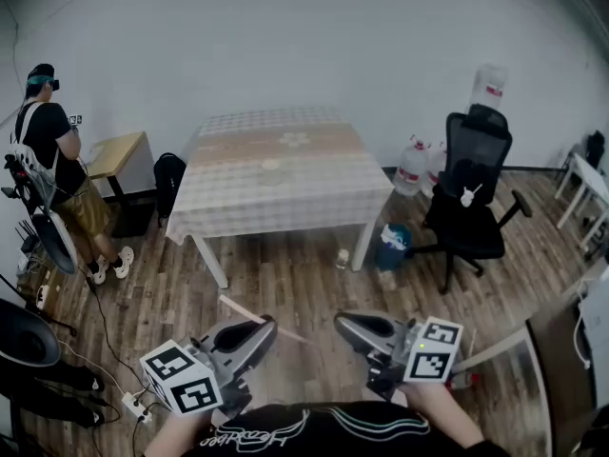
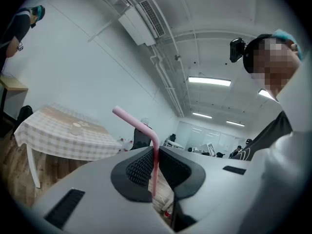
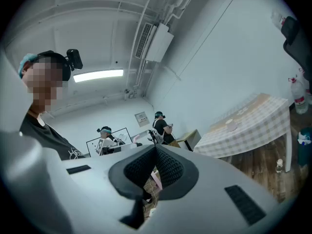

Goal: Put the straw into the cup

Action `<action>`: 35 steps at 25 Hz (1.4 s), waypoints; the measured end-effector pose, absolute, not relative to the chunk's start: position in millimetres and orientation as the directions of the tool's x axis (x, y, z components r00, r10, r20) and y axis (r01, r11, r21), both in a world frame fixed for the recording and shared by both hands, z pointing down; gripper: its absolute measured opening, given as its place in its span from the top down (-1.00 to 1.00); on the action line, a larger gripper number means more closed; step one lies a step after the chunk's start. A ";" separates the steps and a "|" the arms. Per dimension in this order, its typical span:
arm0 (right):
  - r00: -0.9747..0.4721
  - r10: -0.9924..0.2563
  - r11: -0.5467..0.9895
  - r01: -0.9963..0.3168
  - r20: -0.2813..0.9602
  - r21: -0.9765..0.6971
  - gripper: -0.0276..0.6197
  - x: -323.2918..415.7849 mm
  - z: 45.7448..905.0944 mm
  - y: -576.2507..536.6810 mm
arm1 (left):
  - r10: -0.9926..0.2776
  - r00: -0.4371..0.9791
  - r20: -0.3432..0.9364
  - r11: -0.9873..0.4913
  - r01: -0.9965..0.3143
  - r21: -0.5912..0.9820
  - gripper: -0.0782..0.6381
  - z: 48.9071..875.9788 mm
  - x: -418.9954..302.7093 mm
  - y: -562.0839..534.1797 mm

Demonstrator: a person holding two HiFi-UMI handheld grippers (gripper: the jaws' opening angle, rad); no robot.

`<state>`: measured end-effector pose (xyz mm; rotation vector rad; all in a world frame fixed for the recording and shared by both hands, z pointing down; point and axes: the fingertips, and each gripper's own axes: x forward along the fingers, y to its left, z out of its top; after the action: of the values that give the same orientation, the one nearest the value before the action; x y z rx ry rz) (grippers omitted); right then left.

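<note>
left claw (image 2: 154,149) clenched on pink straw (image 2: 141,127); right claw (image 3: 156,146) clenched shut; shirt print (image 1: 238,436) unreadable.

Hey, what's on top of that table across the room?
A checked cloth covers the table and hides its top. One small pale item sits on the cloth near the middle, too small to identify.

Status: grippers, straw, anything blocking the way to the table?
Left gripper shut on straw. Right gripper shut, empty. Table far ahead; nothing seen in between.
</note>
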<state>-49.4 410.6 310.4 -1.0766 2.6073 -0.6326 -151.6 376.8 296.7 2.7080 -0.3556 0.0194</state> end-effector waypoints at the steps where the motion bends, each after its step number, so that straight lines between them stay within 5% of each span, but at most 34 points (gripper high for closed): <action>1: -0.694 -0.717 0.632 -0.609 -0.063 -0.480 0.88 -48.3 311.1 411.4 | -0.242 0.968 0.068 -0.885 -0.249 0.393 0.70 297.6 -150.5 377.5; 35: -0.670 -0.741 0.582 -0.605 -0.048 -0.543 0.88 3.2 344.9 337.0 | -0.228 0.969 0.100 -0.863 -0.249 0.439 0.70 328.8 -100.7 300.2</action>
<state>3.2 337.0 344.9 -1.1078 2.5453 -0.7236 -100.7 300.2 328.8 2.6539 -0.3394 0.0620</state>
